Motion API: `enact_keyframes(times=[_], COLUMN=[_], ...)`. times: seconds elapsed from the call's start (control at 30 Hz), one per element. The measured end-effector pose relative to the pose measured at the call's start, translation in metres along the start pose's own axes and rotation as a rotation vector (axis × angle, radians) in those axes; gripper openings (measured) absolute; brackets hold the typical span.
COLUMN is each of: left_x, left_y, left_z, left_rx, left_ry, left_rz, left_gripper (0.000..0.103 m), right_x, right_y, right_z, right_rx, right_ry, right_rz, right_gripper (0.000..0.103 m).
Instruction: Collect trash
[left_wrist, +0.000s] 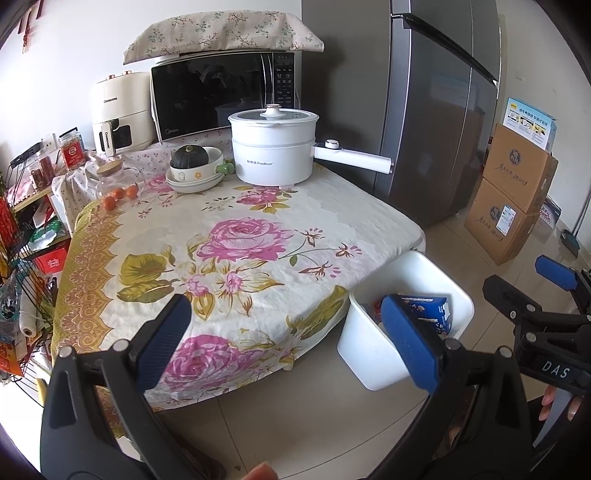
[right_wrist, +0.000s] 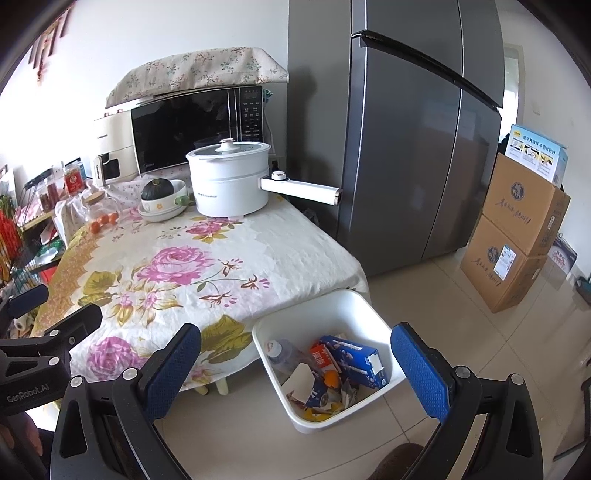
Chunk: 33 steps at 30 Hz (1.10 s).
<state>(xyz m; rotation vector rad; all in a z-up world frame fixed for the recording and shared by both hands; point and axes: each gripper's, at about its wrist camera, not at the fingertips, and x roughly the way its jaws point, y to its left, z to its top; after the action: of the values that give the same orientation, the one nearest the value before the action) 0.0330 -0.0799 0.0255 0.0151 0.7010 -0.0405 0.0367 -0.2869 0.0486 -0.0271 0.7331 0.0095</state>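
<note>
A white bin (right_wrist: 369, 314) stands on the floor by the table's near right corner. Inside lie a blue carton (right_wrist: 356, 360), a clear plastic bottle (right_wrist: 286, 354), an orange carton (right_wrist: 321, 360) and crumpled wrappers. In the left wrist view the same bin (left_wrist: 417, 273) shows the blue carton (left_wrist: 430, 312). My left gripper (left_wrist: 288, 343) is open and holds nothing, over the table's front edge. My right gripper (right_wrist: 299, 373) is open too, above the bin with nothing between its fingers. It also appears in the left wrist view as the right gripper (left_wrist: 554, 277), far right.
The floral tablecloth (left_wrist: 236, 236) carries a white electric pot (left_wrist: 273, 147), stacked bowls with a dark squash (left_wrist: 194, 166), a glass jar and small oranges (left_wrist: 118, 194). A microwave (left_wrist: 221, 96), a grey fridge (right_wrist: 413, 147), stacked cardboard boxes (right_wrist: 517, 236) and a cluttered rack (left_wrist: 22, 258) surround it.
</note>
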Motion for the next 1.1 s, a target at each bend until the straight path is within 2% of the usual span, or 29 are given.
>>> enact_keyframes(times=[1.1], left_x=[0.0009], left_y=[0.0027], left_z=[-0.0005], left_rx=[-0.019], left_ry=[0.019], left_rz=[-0.009], left_gripper=[0.102], right_x=[0.0017], right_y=[-0.0033], right_z=[0.0], right_rx=[-0.005], right_ry=[0.002], right_rz=[0.001], right_gripper=[0.103])
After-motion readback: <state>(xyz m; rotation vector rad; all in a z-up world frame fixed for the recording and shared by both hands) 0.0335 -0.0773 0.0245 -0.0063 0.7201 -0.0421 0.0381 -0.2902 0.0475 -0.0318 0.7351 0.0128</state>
